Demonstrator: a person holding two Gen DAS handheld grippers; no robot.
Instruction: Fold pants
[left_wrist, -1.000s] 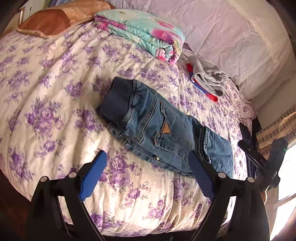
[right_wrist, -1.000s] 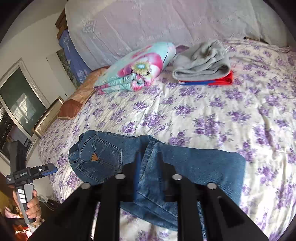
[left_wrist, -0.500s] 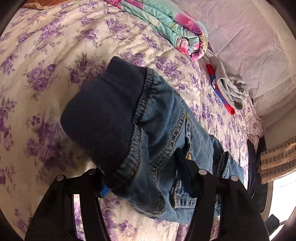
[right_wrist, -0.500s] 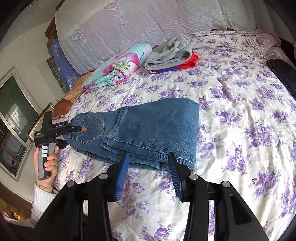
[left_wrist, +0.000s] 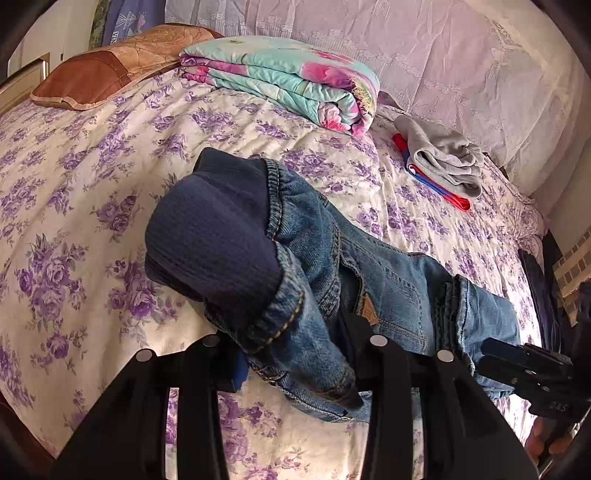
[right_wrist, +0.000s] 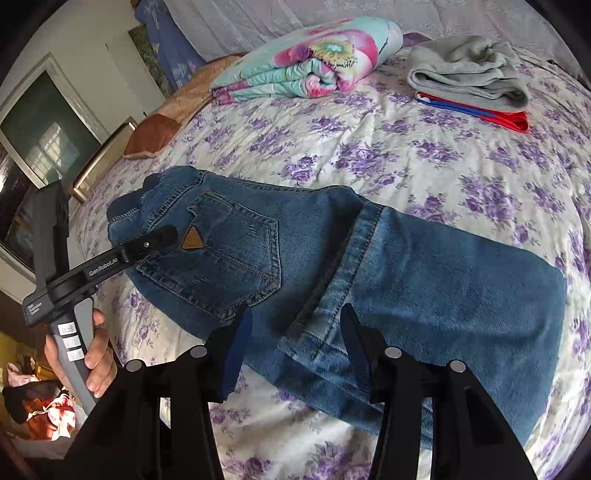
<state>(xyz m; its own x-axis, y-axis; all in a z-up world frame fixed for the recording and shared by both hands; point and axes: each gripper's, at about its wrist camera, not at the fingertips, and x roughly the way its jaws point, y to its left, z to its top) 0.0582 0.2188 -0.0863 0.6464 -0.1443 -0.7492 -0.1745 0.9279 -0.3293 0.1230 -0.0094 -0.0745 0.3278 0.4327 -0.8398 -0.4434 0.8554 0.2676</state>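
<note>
Blue jeans (right_wrist: 424, 280) lie folded on the flowered bed, legs doubled over, back pocket with a tan patch up. In the left wrist view the waist end (left_wrist: 236, 243) with its dark ribbed band is lifted off the bed. My left gripper (left_wrist: 295, 365) is shut on the waist edge of the jeans; it also shows in the right wrist view (right_wrist: 155, 238) at the waist. My right gripper (right_wrist: 295, 343) is open, its blue pads straddling the near folded edge of the legs. It appears in the left wrist view (left_wrist: 517, 365) at the lower right.
A rolled floral quilt (left_wrist: 288, 77) and a brown pillow (left_wrist: 99, 70) lie at the far side of the bed (left_wrist: 74, 192). A grey garment on red and blue cloth (left_wrist: 443, 158) sits at the right. A white lace cover (left_wrist: 461, 55) runs behind.
My left gripper has closed on the waist of the jeans and lifted it. My right gripper let go of the legs, pulled back, then moved in close over the folded edge, jaws open.
</note>
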